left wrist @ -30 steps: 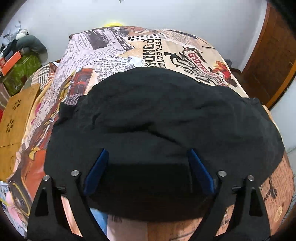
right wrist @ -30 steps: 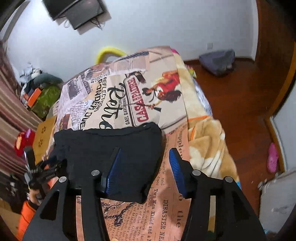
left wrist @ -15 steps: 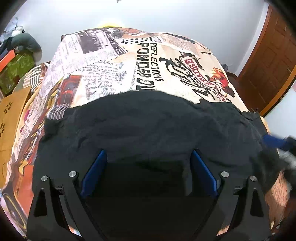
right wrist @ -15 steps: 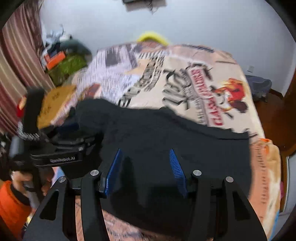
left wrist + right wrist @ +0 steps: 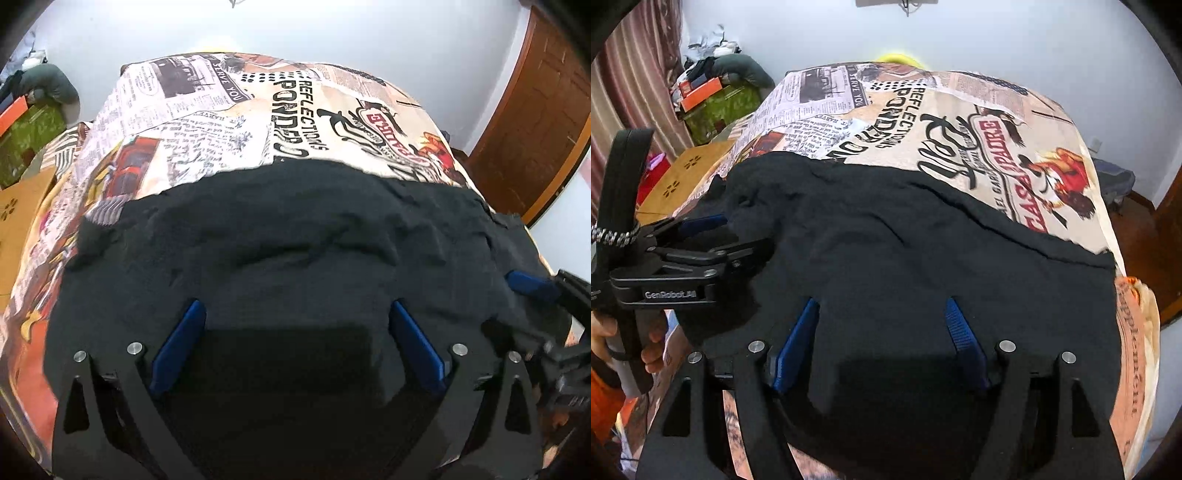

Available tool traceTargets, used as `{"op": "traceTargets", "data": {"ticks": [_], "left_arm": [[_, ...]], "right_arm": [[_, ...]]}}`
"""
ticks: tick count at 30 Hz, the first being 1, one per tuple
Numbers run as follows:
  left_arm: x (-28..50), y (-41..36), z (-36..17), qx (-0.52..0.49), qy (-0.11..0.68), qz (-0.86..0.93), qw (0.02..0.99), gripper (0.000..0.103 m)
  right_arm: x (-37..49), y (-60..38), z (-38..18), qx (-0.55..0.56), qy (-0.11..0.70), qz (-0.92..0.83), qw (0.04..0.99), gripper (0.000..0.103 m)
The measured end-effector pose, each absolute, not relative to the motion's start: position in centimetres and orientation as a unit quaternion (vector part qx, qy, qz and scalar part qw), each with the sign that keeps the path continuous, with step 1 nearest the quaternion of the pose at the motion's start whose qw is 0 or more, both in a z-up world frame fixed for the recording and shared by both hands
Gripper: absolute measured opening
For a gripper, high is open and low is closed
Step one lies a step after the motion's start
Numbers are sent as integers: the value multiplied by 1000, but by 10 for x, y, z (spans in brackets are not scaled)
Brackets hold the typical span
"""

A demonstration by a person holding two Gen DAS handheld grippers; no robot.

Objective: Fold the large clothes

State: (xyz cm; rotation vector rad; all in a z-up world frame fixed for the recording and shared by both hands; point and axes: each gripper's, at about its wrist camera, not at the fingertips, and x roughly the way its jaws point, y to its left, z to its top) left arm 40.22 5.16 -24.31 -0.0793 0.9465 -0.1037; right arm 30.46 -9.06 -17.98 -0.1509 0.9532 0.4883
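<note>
Both wrist views close, angled down over black garment (image 5: 295, 258) on bed (image 5: 960, 110); left looks from left side, right from right; shared: garment, newsprint cover.

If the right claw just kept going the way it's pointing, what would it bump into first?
Most likely the black garment spread on the newspaper-print bedspread. The right claw, its jaws opening with nothing pinched between them, angles down at the cloth just ahead, though the exact gap is hard to judge.
</note>
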Motion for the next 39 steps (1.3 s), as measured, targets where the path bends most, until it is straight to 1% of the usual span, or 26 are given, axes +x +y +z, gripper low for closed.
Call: {"op": "traceTargets", "data": {"ticks": [3,7,11,14,17,21,26,28,33,37,39], "left_arm": [[384,52,-236,-4,450,-32,892,102],[357,60,-225,26,438,-1,899,102],[334,91,-218,-9,442,25,896,101],[321,122,-214,-34,450,62,890,101],[305,156,-208,-90,447,86,886,100],[283,175,-202,-147,418,86,892,100],[275,186,-227,-263,428,27,864,99],[278,186,-240,-305,428,-9,851,95],[298,177,-267,-365,429,-44,825,95],[313,184,-285,-427,419,-61,799,95],[321,188,-287,-441,409,-61,796,95]], "right_arm": [[296,-103,-180,-55,461,229,856,74],[286,-121,-176,-30,471,218,854,75],[279,-134,-167,-21,475,198,857,75],[271,-143,-159,-36,465,169,868,75],[264,-150,-148,-34,453,158,877,75],[260,-151,-130,-19,429,155,890,75],[263,-135,-123,-6,414,174,893,75],[268,-123,-127,-4,415,182,891,75],[278,-100,-148,-18,428,188,884,75],[289,-90,-176,-15,466,196,863,75],[287,-86,-183,-33,459,192,867,77]]}}
